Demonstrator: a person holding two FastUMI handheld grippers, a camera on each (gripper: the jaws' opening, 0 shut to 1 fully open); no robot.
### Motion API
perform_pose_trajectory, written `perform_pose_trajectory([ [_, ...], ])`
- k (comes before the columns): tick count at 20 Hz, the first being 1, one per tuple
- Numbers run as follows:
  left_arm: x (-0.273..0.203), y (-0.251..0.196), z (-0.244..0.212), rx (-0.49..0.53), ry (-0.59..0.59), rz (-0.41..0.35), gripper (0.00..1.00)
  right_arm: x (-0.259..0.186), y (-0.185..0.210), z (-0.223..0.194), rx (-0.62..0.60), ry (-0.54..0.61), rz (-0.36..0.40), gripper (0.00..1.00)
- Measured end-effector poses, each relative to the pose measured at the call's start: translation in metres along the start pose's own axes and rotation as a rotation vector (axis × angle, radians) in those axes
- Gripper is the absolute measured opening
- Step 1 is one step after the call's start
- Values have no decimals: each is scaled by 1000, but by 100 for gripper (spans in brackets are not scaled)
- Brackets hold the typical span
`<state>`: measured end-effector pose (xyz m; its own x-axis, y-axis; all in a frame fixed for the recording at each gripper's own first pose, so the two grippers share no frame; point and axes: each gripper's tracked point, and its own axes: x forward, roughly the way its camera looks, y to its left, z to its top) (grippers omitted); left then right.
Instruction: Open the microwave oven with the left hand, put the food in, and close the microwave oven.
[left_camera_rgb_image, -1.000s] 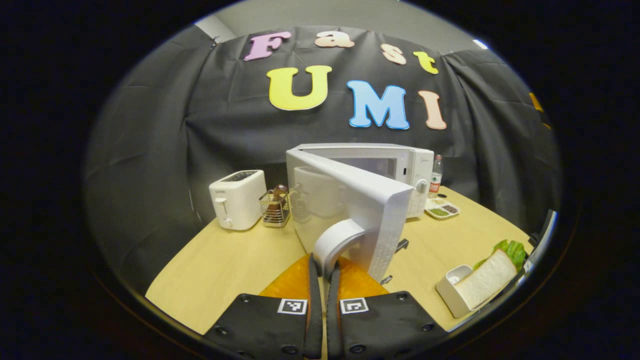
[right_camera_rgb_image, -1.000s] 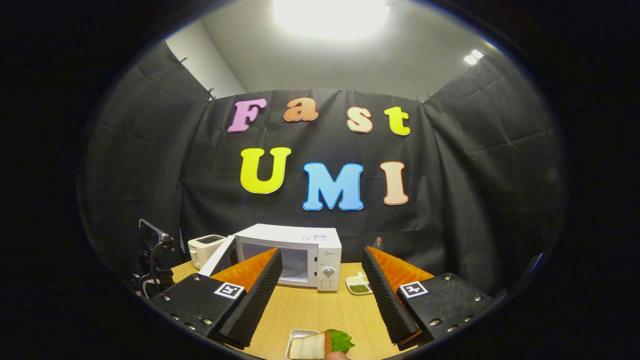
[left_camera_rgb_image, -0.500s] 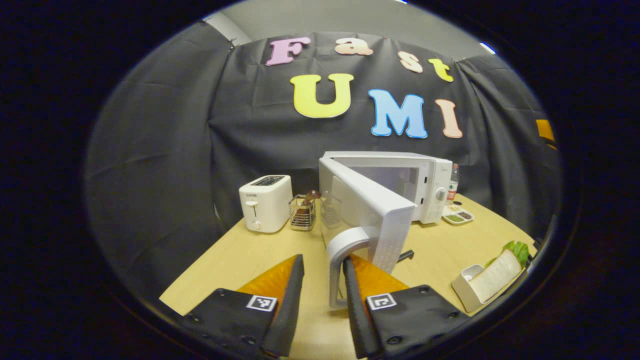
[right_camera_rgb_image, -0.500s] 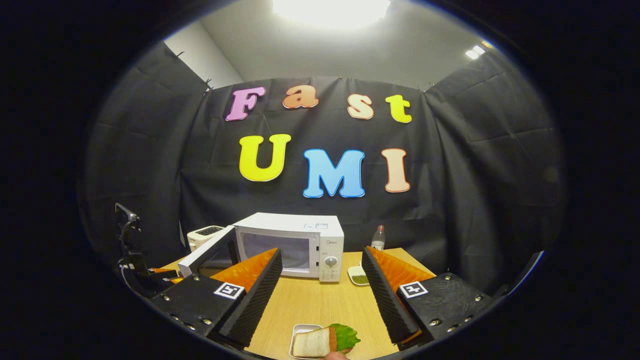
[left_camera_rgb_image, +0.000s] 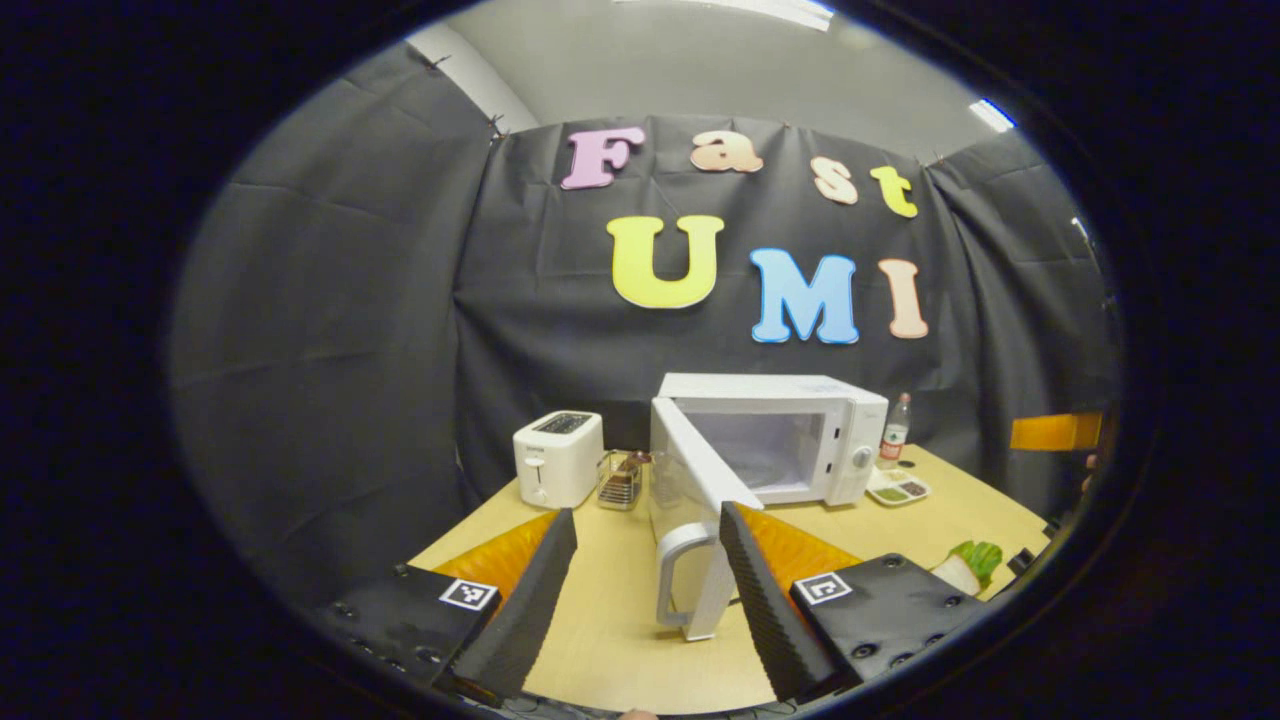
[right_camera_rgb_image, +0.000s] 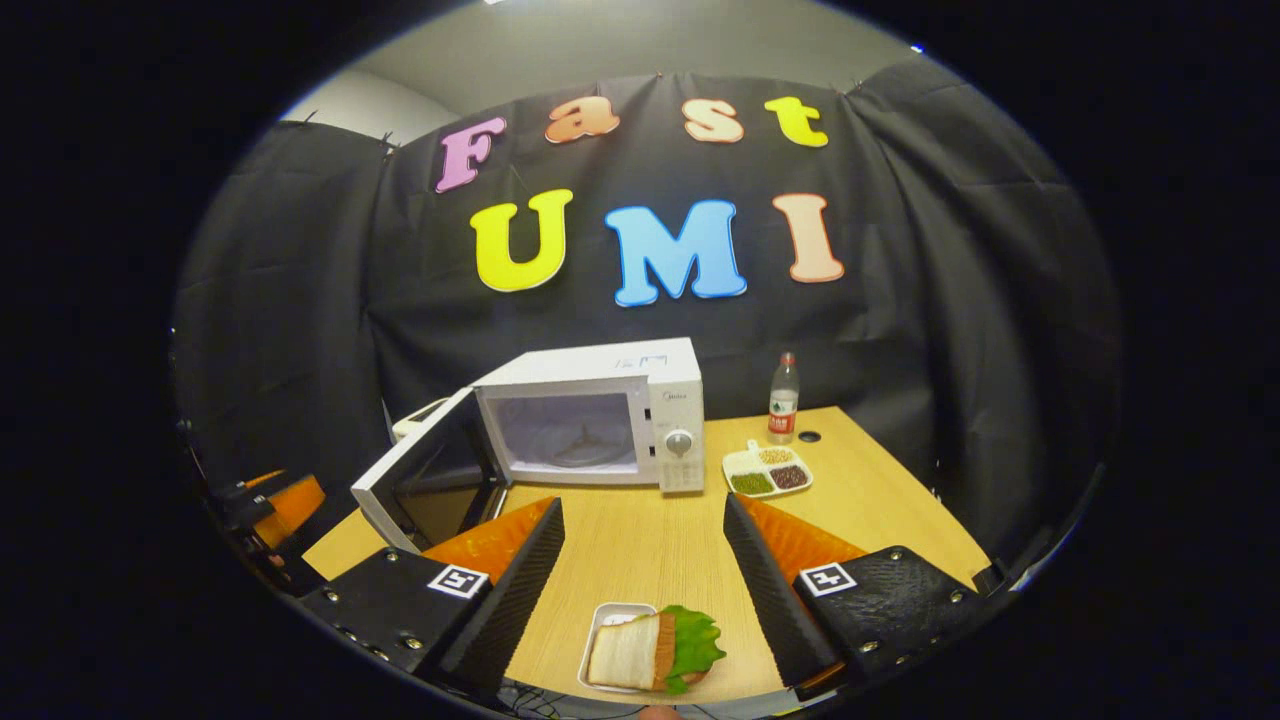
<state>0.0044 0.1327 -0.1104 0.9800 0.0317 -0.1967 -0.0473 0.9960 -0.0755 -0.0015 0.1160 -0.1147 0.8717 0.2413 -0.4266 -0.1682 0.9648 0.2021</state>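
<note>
The white microwave (left_camera_rgb_image: 850, 440) stands at the back of the wooden table with its door (left_camera_rgb_image: 690, 470) swung wide open to the left, cavity bare. My left gripper (left_camera_rgb_image: 647, 512) is open, a little back from the door; the door handle (left_camera_rgb_image: 664, 580) stands between its fingers, untouched. In the right gripper view the microwave (right_camera_rgb_image: 600, 375) and its open door (right_camera_rgb_image: 420, 480) show ahead. A sandwich with lettuce (right_camera_rgb_image: 630, 652) lies in a small white tray (right_camera_rgb_image: 598, 625) at the table's front edge. My right gripper (right_camera_rgb_image: 643, 503) hangs open just above and behind the sandwich, holding nothing.
A white toaster (left_camera_rgb_image: 558, 458) and a wire rack (left_camera_rgb_image: 622, 480) stand left of the microwave. Right of it are a water bottle (right_camera_rgb_image: 783, 398) and a divided dish of beans (right_camera_rgb_image: 767, 472). Bare tabletop (right_camera_rgb_image: 640, 545) lies between sandwich and microwave.
My left gripper has opened, let go of the door handle and drawn back; the door now stands wide open. The right gripper has tipped down over the sandwich, still open.
</note>
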Motion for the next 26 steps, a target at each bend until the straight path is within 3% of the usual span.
perform_pose_trajectory([
  [1, -4, -1, 12, 2, -17, 2, 96, 4, -2, -8, 10, 40, 9, 97],
  [4, -17, -7, 47, -7, -80, 9, 89, 14, -6, -37, 23, 161, 44, 98],
  [7, -28, -10, 70, -17, -125, 23, 96, 22, -13, -71, 56, 289, 62, 98],
  [10, -36, -13, 84, -13, -154, 40, 96, 23, -13, -104, 89, 399, 93, 99],
  [21, -52, -25, 93, 11, -170, 126, 92, 29, -24, -170, 202, 666, 184, 98],
  [26, -59, -35, 90, 18, -163, 163, 96, 20, -15, -184, 329, 767, 252, 90],
])
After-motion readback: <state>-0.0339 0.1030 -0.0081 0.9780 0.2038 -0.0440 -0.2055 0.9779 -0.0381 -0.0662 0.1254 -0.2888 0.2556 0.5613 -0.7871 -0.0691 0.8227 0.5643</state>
